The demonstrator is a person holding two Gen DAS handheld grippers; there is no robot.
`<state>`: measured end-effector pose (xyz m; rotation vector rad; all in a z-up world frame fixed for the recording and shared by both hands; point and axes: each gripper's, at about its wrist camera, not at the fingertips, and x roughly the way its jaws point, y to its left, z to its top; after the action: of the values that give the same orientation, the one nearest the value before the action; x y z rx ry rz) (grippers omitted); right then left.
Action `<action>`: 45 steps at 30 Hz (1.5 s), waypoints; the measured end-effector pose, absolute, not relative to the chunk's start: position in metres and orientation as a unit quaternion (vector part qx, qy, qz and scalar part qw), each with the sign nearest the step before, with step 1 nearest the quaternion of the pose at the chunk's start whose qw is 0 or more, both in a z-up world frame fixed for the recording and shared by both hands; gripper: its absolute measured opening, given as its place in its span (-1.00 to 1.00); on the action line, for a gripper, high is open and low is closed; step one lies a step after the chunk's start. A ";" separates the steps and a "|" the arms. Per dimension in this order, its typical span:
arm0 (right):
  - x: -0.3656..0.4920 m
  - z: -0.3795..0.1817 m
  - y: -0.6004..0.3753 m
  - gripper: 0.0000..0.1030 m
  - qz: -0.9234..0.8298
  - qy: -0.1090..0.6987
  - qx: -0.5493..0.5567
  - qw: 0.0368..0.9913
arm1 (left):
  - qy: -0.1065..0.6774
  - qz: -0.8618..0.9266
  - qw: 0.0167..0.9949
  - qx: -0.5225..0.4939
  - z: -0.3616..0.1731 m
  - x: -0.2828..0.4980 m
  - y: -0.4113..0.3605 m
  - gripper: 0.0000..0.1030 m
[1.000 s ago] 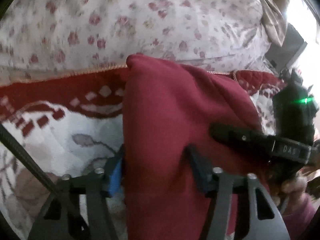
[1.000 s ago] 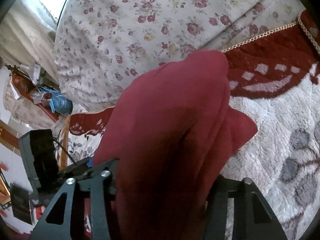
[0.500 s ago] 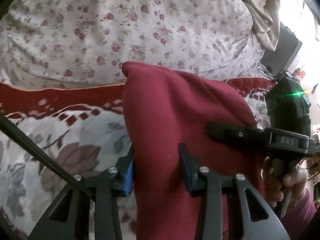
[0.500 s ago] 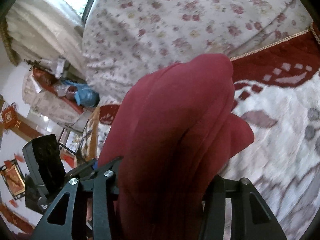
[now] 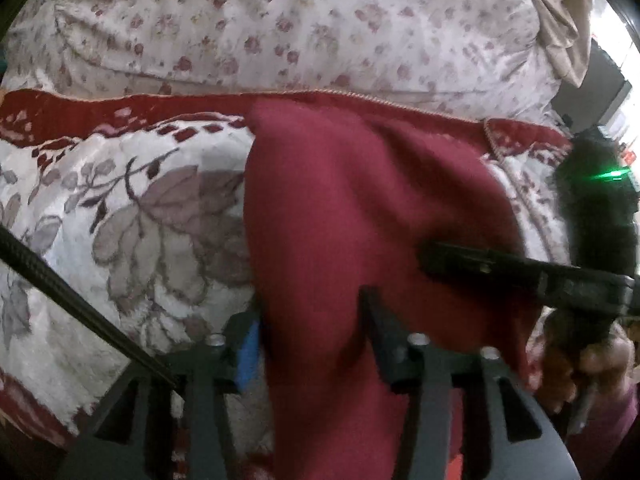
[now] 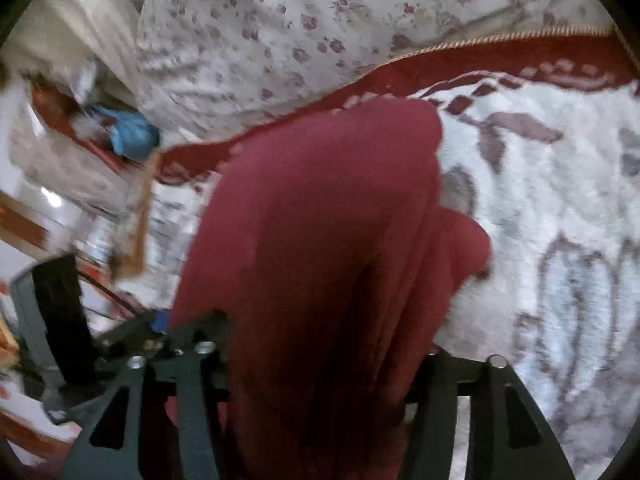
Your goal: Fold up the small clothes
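We are holding a dark red garment [image 5: 360, 220] between both tongs, above a white fleece blanket [image 5: 132, 220] patterned with grey leaves and bordered in red. The left tongs [image 5: 310, 320] are clamping one part of the cloth: the garment is passing between the two fingers [image 5: 378, 320], a blue pad showing on the inner face of the other finger, and is hanging forward in a thick fold. The right tongs [image 6: 320, 344] are gripping another part of the same garment [image 6: 320, 220]; here the cloth is bunching into several layers and is covering most of the gap between the fingers [image 6: 192, 344], with a smaller lobe of fabric protruding toward the blanket [image 6: 560, 220].

In the left wrist view, the right-hand device [image 5: 592, 216] is appearing at the right edge, with a green light lit on its body and one finger lying across the red cloth. Beyond the blanket's red border, a floral-print quilt [image 5: 300, 28] is filling the upper part of both views. Both pictures are showing motion blur.
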<state>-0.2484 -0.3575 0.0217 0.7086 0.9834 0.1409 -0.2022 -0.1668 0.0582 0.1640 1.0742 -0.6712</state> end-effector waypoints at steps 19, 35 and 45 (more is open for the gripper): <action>-0.227 -0.001 -0.419 0.63 0.057 0.402 0.490 0.771 | 0.476 -0.299 0.822 0.092 0.062 -0.208 -0.151 0.45; -0.267 0.101 -0.361 0.27 -0.083 0.380 0.171 0.905 | 0.459 -0.272 0.839 0.106 0.064 -0.214 -0.153 0.60; -0.270 0.060 -0.295 0.27 -0.048 0.455 0.056 0.887 | 0.445 -0.242 0.856 0.103 0.066 -0.224 -0.137 0.71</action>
<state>-0.2698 -0.2947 0.0603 0.1170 0.9467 -0.0995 -0.2241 -0.1367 0.0662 0.2173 0.9362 -0.5092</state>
